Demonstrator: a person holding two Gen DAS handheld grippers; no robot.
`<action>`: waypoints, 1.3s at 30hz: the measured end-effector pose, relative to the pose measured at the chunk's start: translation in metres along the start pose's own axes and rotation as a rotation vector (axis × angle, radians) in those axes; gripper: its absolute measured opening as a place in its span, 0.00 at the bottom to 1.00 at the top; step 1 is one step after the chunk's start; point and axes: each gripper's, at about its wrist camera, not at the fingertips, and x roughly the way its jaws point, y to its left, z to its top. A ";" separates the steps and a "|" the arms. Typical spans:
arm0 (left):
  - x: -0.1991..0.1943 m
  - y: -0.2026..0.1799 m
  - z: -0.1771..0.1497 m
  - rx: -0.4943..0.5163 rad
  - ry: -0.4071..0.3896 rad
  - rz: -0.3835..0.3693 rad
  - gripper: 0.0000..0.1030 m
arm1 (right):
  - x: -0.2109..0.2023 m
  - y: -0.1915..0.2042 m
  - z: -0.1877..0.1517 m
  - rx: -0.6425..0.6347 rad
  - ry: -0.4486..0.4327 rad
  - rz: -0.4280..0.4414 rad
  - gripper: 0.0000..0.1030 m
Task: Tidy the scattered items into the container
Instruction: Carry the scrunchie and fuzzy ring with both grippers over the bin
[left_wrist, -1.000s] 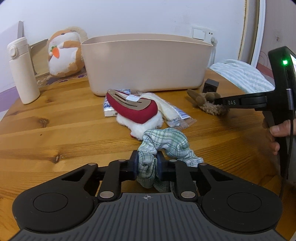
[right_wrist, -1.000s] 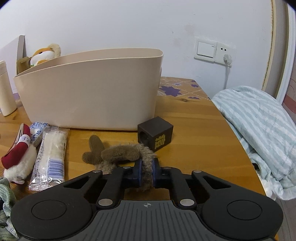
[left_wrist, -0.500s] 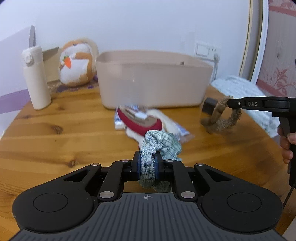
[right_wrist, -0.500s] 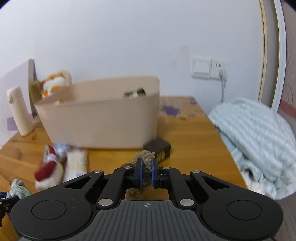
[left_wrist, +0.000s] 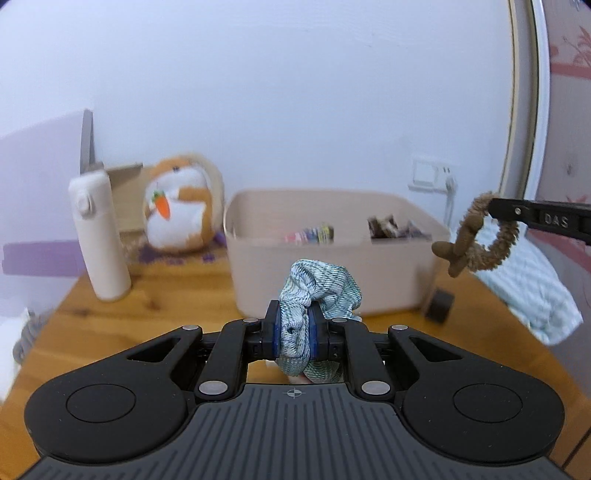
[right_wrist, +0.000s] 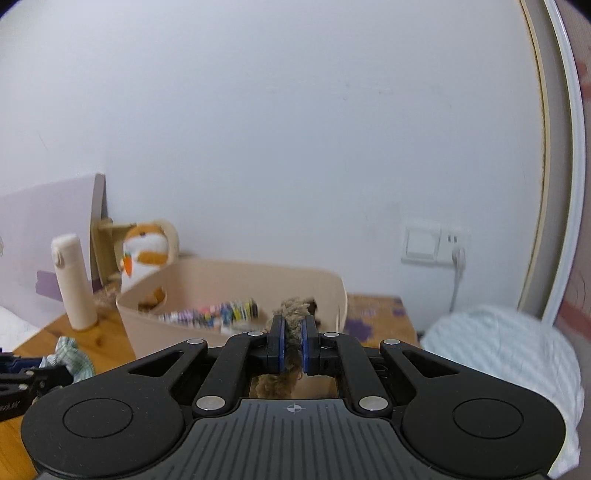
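The left gripper (left_wrist: 292, 338) is clamped on a green plaid scrunchie (left_wrist: 319, 286), held above the wooden table (left_wrist: 155, 295); the right gripper (right_wrist: 292, 350) pinches a brown fuzzy scrunchie (left_wrist: 476, 236) at three o'clock; the beige container (left_wrist: 332, 284) sits at twelve o'clock, holding blurred packets.

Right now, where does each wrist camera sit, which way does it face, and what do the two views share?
Left wrist: sits behind the left gripper, facing the beige container; its fingers clamp a green plaid scrunchie; the right gripper enters at right.
Right wrist: sits behind the right gripper, facing the same container from the right; its fingers clamp a brown fuzzy scrunchie.
Shared: the container, both scrunchies, cream bottle, hamster plush, wall socket, striped cloth.
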 end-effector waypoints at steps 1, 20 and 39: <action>0.002 0.000 0.007 0.004 -0.016 0.007 0.14 | 0.001 0.001 0.005 -0.006 -0.010 0.002 0.07; 0.079 -0.009 0.087 -0.008 -0.079 0.007 0.14 | 0.066 0.006 0.058 -0.032 -0.027 0.026 0.07; 0.188 0.008 0.097 -0.028 0.113 0.113 0.14 | 0.141 0.017 0.055 -0.049 0.084 0.025 0.07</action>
